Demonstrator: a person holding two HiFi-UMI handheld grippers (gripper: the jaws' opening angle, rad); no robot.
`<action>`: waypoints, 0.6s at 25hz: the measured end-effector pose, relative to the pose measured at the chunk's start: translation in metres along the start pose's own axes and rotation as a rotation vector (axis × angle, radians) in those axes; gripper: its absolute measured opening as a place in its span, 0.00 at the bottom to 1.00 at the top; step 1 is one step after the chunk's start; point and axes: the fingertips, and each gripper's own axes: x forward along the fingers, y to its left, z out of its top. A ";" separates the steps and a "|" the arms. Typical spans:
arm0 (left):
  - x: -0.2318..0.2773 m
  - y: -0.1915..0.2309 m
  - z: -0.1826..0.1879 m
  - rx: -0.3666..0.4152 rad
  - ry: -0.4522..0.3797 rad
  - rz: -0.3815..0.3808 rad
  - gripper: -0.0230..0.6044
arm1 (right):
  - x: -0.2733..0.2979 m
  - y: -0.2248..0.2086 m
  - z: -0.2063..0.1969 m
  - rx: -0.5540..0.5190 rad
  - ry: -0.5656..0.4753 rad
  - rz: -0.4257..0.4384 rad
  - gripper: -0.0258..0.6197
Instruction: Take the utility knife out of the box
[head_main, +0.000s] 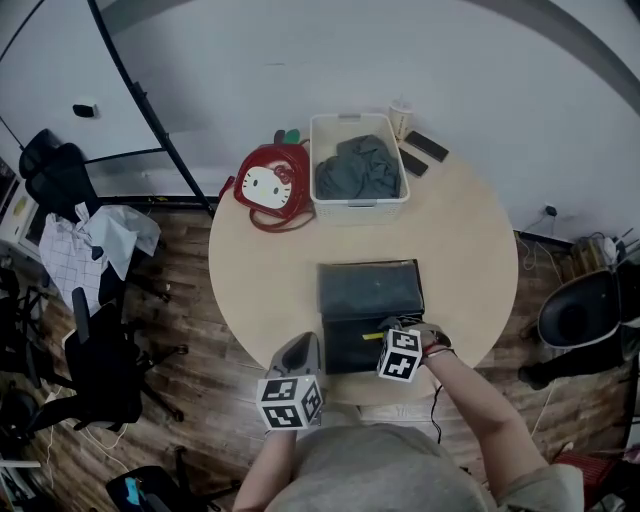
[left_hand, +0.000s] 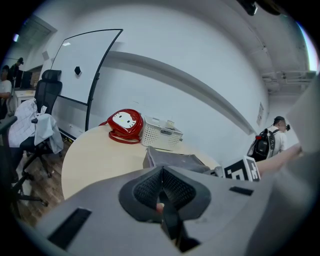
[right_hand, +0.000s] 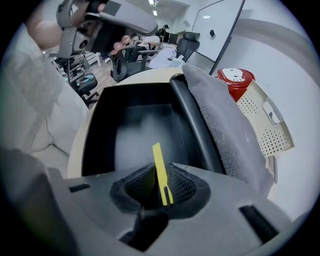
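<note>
Knife (right_hand: 158, 160) pinched at box (right_hand: 100, 117)
It was clamped in the right claw (right_hand: 159, 186); the left claw (left_hand: 162, 194) was closed, empty.

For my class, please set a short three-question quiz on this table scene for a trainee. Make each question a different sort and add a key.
1. Multiple choice: what stands between the jaws of the right gripper?
A) a phone
B) a yellow utility knife
C) a grey cloth

2. True or false: the red bag lies inside the white basket.

3. Fill in the missing word: the jaws of the left gripper stand ____ (apart or together).

Key
1. B. The jaws are closed on the knife, over the open black box.
2. False. The bag lies on the table beside the basket.
3. together
</note>
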 end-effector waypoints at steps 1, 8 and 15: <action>0.001 0.000 0.000 -0.002 0.000 -0.001 0.04 | 0.000 0.000 0.001 0.001 -0.001 0.011 0.13; 0.000 -0.004 0.002 -0.001 -0.006 -0.005 0.04 | -0.002 0.000 0.001 0.005 -0.005 0.011 0.11; -0.008 -0.008 0.000 0.007 -0.017 0.000 0.04 | -0.016 -0.001 0.004 0.096 -0.074 -0.041 0.10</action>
